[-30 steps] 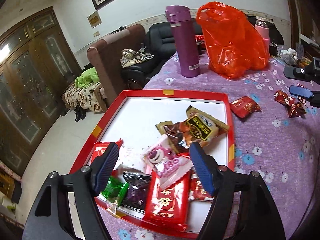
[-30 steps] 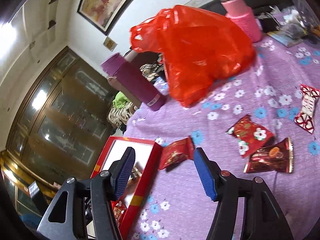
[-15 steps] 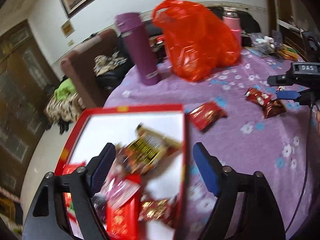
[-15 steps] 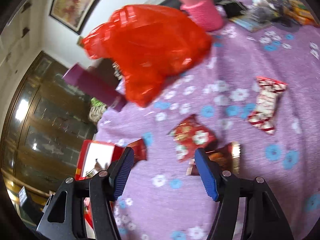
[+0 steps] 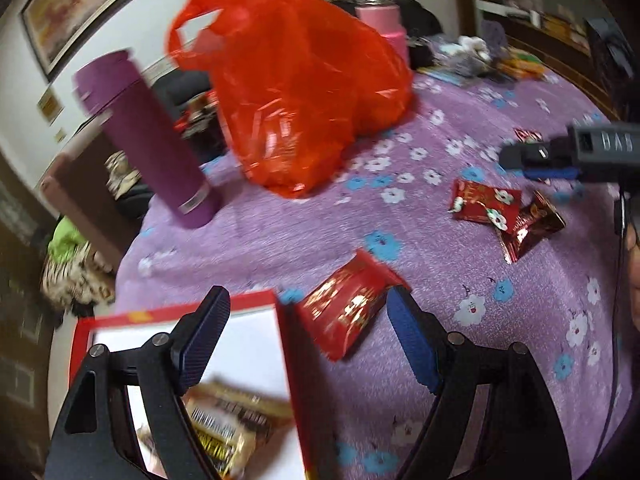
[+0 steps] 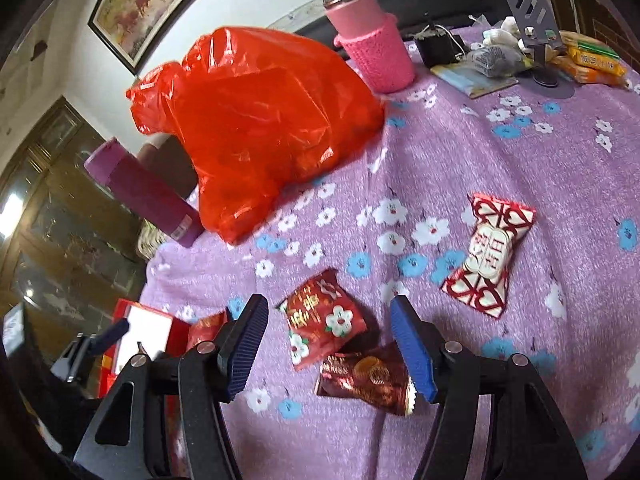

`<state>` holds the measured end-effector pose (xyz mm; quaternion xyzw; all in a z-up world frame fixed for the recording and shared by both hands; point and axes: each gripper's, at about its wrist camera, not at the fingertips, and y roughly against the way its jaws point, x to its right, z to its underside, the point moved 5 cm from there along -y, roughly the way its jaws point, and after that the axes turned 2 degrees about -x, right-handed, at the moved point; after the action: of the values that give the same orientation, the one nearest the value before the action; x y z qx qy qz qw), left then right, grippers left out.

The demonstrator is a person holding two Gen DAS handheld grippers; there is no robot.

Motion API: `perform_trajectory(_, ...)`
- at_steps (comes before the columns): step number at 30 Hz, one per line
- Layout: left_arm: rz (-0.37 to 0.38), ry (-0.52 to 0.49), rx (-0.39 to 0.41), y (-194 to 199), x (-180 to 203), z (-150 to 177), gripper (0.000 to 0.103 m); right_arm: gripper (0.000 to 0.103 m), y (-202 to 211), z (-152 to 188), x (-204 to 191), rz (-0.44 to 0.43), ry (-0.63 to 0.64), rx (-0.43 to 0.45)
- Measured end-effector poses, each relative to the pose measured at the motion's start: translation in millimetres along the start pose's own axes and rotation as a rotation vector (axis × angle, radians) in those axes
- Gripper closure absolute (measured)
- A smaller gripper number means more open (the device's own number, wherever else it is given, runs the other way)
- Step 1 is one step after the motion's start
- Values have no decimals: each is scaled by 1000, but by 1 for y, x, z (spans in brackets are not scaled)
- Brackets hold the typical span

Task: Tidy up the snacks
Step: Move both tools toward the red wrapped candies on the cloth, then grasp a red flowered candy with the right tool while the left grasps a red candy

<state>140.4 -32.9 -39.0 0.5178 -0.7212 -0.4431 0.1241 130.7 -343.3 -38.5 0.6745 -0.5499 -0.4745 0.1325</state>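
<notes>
Only the left wrist view looks down into the red tray [image 5: 82, 334], where a gold and black snack [image 5: 236, 424] lies on the white bottom, all blurry. The left claw [image 5: 308, 340] is spread wide and holds nothing. One finger hangs over the tray and the other over the purple flowered counter [image 5: 280, 240]. Between them, just beside the tray's edge, lies a shiny red packet [image 5: 348, 308] with gold marks.

Only the right wrist view shows the red and white candy [image 6: 488, 256], twisted at both ends, lying alone to the right. The right claw [image 6: 326, 340] is spread wide too, with nothing in it. Below it lie a red snack with white flowers [image 6: 324, 320] and a dark brown shiny snack [image 6: 368, 378], touching each other. The tray sits far off to the left there, with the red packet beside it.

Farther back, a big red plastic bag [image 6: 256, 128] takes up much of the middle of the counter. A purple bottle [image 5: 148, 140] stands left of it and a pink cup in a knitted sleeve [image 6: 372, 48] stands behind it. Small things crowd the far right corner.
</notes>
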Motion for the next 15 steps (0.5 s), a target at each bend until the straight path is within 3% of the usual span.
perform_trajectory(3, 46, -86, -8, -7, 16, 0, 22, 35, -5, -5, -2, -57, -7, 27)
perform_trajectory(7, 42, -140, -44, -23, 26, 0, 22, 35, -18, -5, -10, -61, 53, 36)
perform_trajectory(15, 108, -197, -90, -35, 42, 8, 22, 37, -42, 4, -19, 73, 173, -20)
